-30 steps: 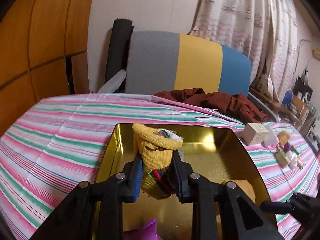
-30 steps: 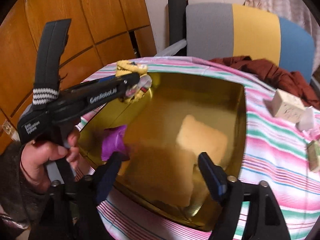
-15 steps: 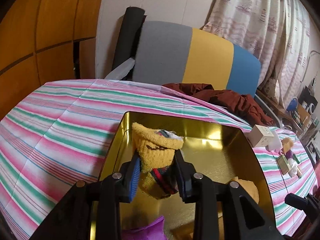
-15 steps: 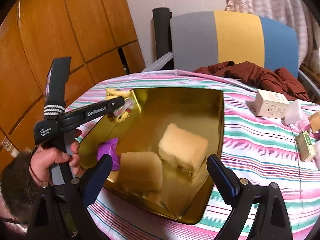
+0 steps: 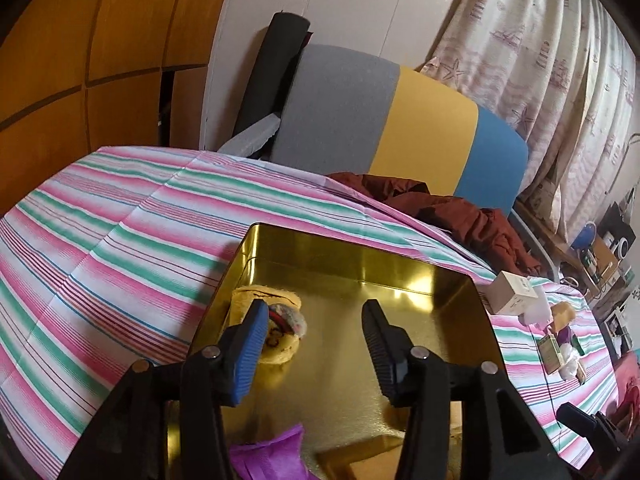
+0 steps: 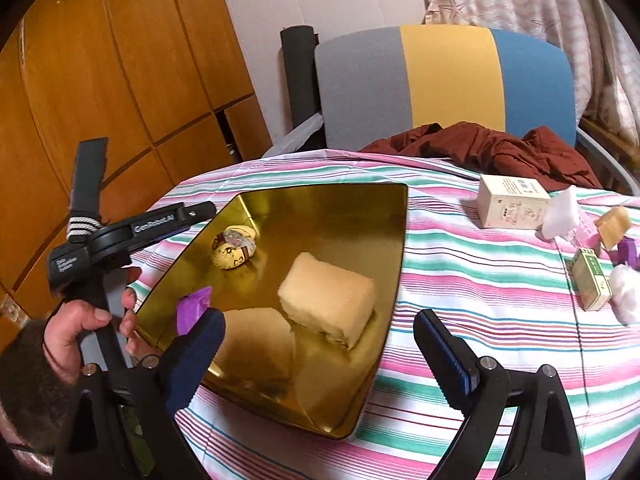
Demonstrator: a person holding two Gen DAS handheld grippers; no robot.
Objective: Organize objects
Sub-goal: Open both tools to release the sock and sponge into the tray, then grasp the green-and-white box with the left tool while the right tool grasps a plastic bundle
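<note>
A gold tin tray sits on the striped table. A rolled yellow sock lies in its far left part; it also shows in the left wrist view, just past my left finger. A tan sponge block and a purple item lie in the tray too. My left gripper is open and empty above the tray. My right gripper is open and empty over the tray's near edge.
A white box, a green-and-white box, cotton-like white pieces and small items lie on the right of the table. A dark red cloth lies at the far edge before a grey, yellow and blue chair.
My left gripper opened and let go of the yellow sock, which now lies in the tray. Both grippers pulled back and up from the tray.
</note>
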